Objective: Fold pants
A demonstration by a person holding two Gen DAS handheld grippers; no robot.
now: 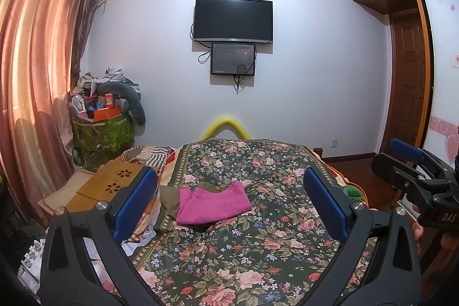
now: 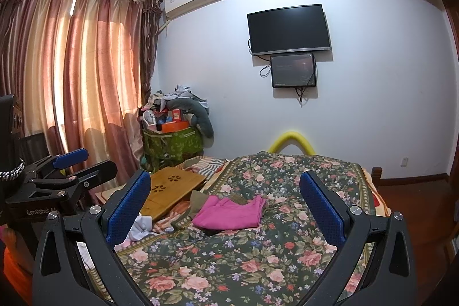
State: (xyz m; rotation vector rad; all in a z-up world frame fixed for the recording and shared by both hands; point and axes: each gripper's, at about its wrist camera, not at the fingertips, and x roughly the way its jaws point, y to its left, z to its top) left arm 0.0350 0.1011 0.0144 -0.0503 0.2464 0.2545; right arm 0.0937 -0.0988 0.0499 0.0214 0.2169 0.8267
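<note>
Left wrist view, pink pants [image 1: 213,205] folded on bedspread [image 1: 258,248], well beyond both wide, empty tongs [image 1: 229,202].

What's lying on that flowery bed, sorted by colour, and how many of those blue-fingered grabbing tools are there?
Pink pants: 1, folded, on the floral bedspread
Olive-brown garment: 1, partly under the pink one
Wooden lap tray: 1, at the bed's left edge
Grippers: 2, the left gripper and the right gripper, both open and holding nothing
Total: 5

Left hand-held gripper [image 1: 229,208] and right hand-held gripper [image 2: 225,208] both gape wide, side by side.
</note>
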